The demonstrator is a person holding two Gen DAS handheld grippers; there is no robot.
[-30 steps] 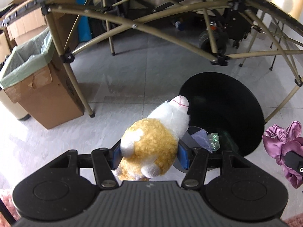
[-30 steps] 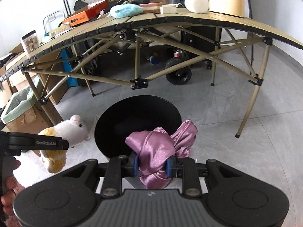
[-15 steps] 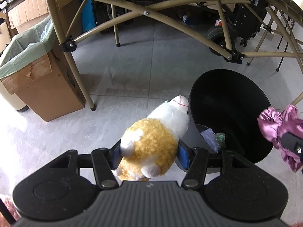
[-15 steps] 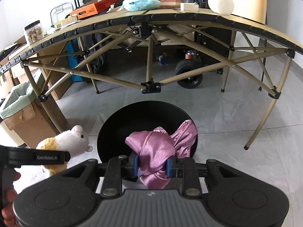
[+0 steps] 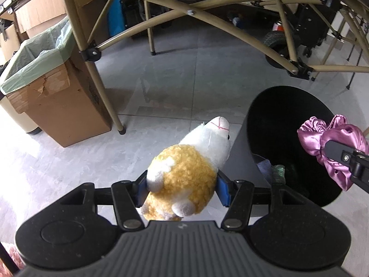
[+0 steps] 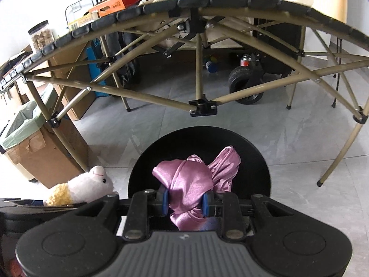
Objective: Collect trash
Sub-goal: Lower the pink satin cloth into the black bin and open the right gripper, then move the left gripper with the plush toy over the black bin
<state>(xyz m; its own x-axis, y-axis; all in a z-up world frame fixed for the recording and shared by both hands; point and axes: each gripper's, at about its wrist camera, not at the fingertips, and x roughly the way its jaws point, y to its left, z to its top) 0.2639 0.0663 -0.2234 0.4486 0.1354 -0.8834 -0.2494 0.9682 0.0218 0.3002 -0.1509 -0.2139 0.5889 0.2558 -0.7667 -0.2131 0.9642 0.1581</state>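
My left gripper (image 5: 182, 190) is shut on a plush alpaca (image 5: 184, 175) with a yellow curly body and white head, held just left of the black bin (image 5: 283, 124). The right gripper (image 6: 184, 202) is shut on a bunched pink satin cloth (image 6: 196, 180), and hangs over the mouth of the black bin (image 6: 253, 168). In the left wrist view the pink cloth (image 5: 332, 143) shows at the right, above the bin's far side. Some scraps (image 5: 271, 170) lie at the bin's bottom. The alpaca (image 6: 80, 188) also appears low left in the right wrist view.
A cardboard box (image 5: 55, 97) lined with a green bag stands to the left on the grey tiled floor. A folding table with tan legs (image 6: 200, 57) spans behind the bin, cluttered on top. A wheeled cart (image 6: 246, 85) sits under it.
The right gripper with the pink cloth has moved leftwards over the bin's mouth. The left gripper with the alpaca has shifted only slightly, so the bin sits further right in its view.
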